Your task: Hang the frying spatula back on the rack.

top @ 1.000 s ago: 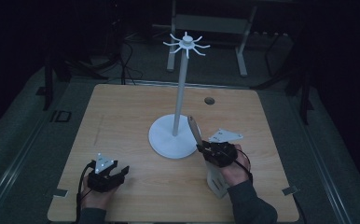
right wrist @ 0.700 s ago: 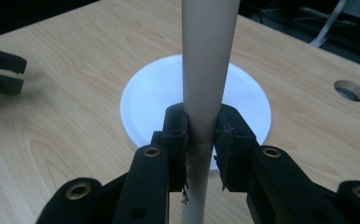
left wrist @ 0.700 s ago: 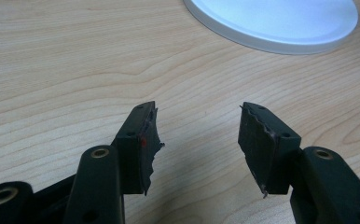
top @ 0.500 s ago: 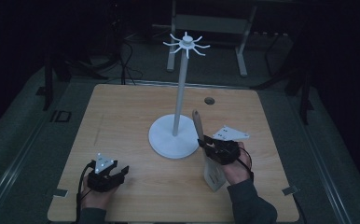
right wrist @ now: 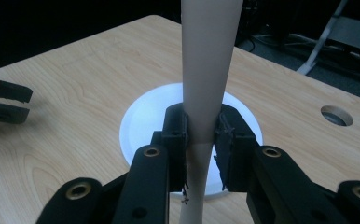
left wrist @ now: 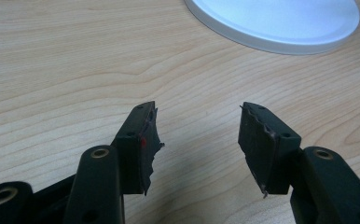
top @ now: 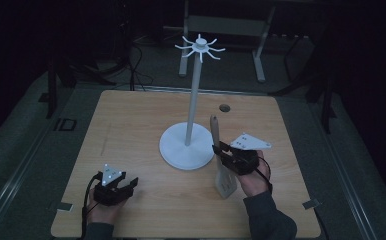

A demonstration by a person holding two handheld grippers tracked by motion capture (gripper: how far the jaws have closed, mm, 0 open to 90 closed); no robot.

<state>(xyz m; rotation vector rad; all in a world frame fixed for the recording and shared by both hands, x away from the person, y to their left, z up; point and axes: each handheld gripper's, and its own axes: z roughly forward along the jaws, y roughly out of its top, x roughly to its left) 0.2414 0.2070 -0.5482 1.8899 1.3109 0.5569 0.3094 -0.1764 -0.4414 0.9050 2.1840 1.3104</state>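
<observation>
- While my right claw [right wrist: 200, 154] is clamped on the pale spatula [top: 222, 170], handle up, blade end down near the tabletop [top: 131, 120], I'd keep the squeeze firm.
- Spatula sits just beside the white stand [top: 190, 145], base edge close by.
- Probably heading for a hook [top: 216, 50] up top: lift straight, clear the pole, don't knock the base.
- Left claw [left wrist: 194, 140] gapes wide, holding nothing, low over bare wood.

— What sort of place is this?
— A dim lab or recording room: one wooden table [top: 131, 125] on grey floor matting [top: 26, 150], cables [top: 131, 65] trailing behind, a metal stand frame [top: 226, 30] beyond.
</observation>
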